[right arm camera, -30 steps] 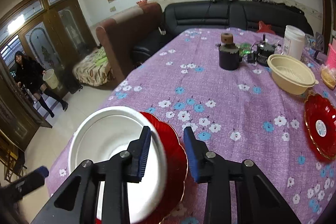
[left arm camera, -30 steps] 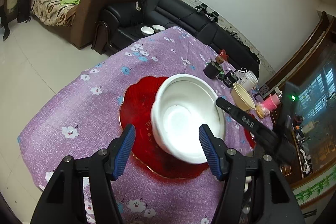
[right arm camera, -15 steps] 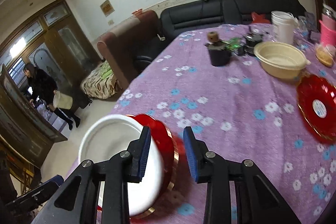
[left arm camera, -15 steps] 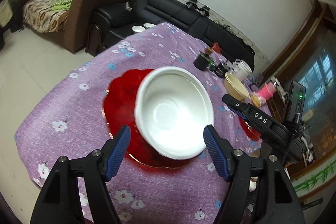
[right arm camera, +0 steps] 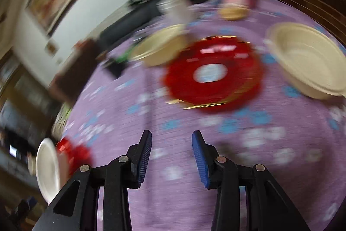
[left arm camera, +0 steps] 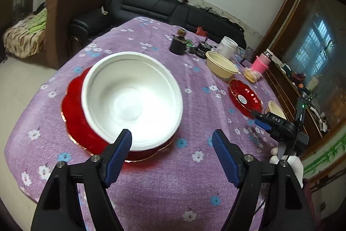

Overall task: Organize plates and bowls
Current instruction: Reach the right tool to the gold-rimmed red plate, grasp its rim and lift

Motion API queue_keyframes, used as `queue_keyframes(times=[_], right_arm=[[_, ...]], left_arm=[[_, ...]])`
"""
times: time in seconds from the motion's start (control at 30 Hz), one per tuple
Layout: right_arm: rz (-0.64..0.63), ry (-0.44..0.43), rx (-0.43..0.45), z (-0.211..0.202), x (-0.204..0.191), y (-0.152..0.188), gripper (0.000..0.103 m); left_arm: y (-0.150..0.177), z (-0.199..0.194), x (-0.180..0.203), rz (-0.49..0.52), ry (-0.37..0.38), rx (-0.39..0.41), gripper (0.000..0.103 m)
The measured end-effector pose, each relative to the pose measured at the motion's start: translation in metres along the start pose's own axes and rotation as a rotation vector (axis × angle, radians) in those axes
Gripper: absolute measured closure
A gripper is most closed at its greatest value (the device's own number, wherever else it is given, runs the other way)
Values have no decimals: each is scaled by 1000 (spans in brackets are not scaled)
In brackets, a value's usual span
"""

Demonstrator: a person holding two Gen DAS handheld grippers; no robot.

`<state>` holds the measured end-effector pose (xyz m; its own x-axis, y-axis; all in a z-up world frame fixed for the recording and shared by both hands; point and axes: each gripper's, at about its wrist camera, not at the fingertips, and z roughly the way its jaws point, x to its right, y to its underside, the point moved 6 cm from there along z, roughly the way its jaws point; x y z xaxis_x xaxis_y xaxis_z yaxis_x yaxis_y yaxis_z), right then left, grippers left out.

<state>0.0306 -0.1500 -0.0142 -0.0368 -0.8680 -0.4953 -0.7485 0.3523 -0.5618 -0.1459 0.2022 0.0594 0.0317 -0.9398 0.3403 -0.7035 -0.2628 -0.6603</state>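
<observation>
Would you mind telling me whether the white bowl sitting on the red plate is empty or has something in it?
Empty. In the left wrist view the white bowl shows a bare white inside down to its base, upright on the red plate.

White bowl [left arm camera: 132, 99] upright on red plate [left arm camera: 74, 114], w/ purple cloth under.

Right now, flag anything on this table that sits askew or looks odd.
The white bowl sits off-centre on the near red plate, shifted right so its rim overhangs the plate's near edge. Nothing looks spilled or broken. The right wrist view is too blurred to judge the other red plate.
</observation>
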Motion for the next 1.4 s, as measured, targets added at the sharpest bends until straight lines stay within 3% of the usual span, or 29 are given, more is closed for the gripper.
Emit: queue_keyframes(times=[0.13, 0.27, 0.47, 0.57, 0.67, 0.93, 1.1, 1.2, 1.23, 1.27, 1.3, 1.4], right_arm=[[30, 5, 17, -11, 19, -8, 61], [8, -28, 24, -10, 11, -8, 61], [16, -51, 2, -1, 9, 1, 61], [24, -42, -1, -4, 18, 3, 61], [33, -30, 11, -12, 30, 0, 61], [164, 20, 47, -9, 66, -17, 58], [300, -9, 49, 15, 79, -31, 58], [296, 11, 56, 28, 74, -45, 58], [290, 14, 49, 32, 72, -49, 63], [288, 14, 42, 35, 71, -51, 77], [289, 20, 22, 40, 72, -53, 84], [299, -31, -24, 42, 73, -50, 85]], left_arm=[[-27, 1, -25, -66, -50, 22, 27], [-74, 11, -54, -71, -187, 44, 26], [-110, 59, -93, -61, -400, -31, 26], [-107, 81, -106, -64, -434, -106, 26], [-103, 84, -107, -83, -406, -133, 26], [-99, 22, -53, -45, -221, 20, 23], [-79, 9, -6, 30, -111, 20, 23], [-66, 14, 25, 87, -62, -7, 23], [-63, 17, 33, 103, -46, -19, 23], [-59, 20, 41, 119, -29, -31, 23], [-55, 24, 50, 135, -15, -44, 23], [-43, 40, 69, 161, 15, -88, 23]])
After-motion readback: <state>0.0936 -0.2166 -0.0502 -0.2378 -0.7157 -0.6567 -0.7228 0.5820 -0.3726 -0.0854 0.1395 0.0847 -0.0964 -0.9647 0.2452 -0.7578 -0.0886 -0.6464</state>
